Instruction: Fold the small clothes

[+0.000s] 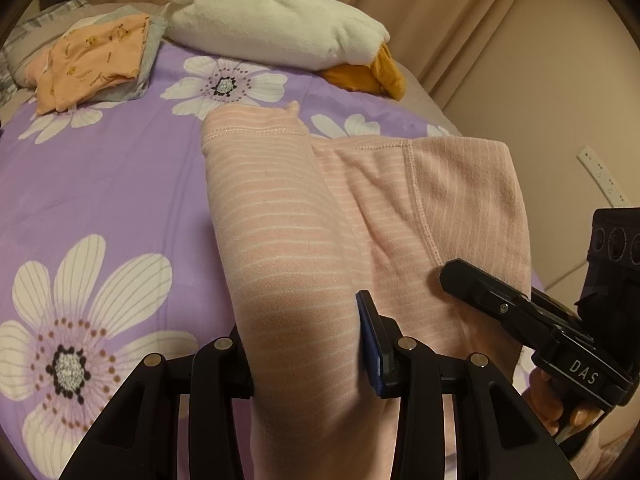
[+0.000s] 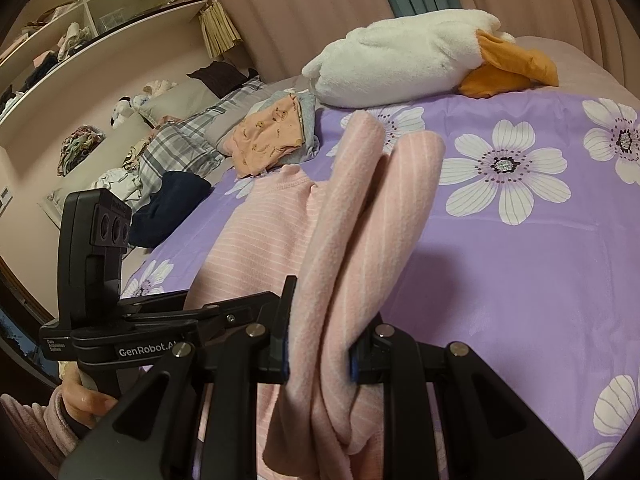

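A pink garment with thin white stripes (image 1: 280,208) lies on the purple flowered bedspread (image 1: 100,184). My left gripper (image 1: 308,344) is shut on one folded part of it, which drapes forward over the fingers. My right gripper (image 2: 320,344) is shut on another bunched part of the pink garment (image 2: 360,216) and lifts it off the bed. The right gripper also shows in the left wrist view (image 1: 520,312), low at the right over the garment. The left gripper shows in the right wrist view (image 2: 160,320), at the left beside the garment.
A stack of folded clothes with an orange printed piece on top (image 1: 92,60) lies at the far left of the bed. A white and orange plush toy (image 1: 280,28) lies at the far edge. Shelves with clothes (image 2: 60,40) and a dark garment (image 2: 172,204) stand left of the bed.
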`<control>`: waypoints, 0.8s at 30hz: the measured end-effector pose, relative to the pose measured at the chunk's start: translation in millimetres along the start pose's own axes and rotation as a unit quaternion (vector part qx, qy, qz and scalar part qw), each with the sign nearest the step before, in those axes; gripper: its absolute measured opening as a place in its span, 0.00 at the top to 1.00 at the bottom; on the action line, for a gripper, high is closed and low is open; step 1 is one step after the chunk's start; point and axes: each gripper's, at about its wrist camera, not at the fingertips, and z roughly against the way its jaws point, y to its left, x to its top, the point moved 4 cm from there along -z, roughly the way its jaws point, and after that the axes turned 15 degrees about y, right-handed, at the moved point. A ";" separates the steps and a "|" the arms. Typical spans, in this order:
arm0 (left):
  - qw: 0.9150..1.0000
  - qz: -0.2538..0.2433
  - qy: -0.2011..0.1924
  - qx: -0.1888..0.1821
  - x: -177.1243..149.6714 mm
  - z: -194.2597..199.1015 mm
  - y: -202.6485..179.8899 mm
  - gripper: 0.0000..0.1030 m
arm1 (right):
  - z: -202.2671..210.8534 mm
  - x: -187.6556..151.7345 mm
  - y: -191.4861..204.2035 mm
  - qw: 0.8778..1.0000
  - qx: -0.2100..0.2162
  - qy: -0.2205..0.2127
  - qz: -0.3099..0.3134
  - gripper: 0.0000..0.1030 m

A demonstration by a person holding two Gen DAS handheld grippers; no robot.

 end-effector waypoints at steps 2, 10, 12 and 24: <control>1.000 0.001 0.002 0.002 4.1 -5.2 2.2 0.63 | -5.4 3.0 -4.2 1.000 -0.003 0.002 -0.004 0.80; 1.000 -0.002 0.008 0.009 18.5 -19.6 7.0 0.63 | -19.2 12.5 -15.9 1.000 -0.008 0.004 -0.011 0.80; 1.000 -0.003 0.009 0.012 22.5 -22.9 7.1 0.63 | -22.2 14.7 -19.3 1.000 -0.009 0.003 -0.014 0.80; 1.000 -0.007 0.017 0.025 41.5 -44.1 11.3 0.63 | -40.5 27.5 -38.7 0.999 -0.024 0.007 -0.022 0.80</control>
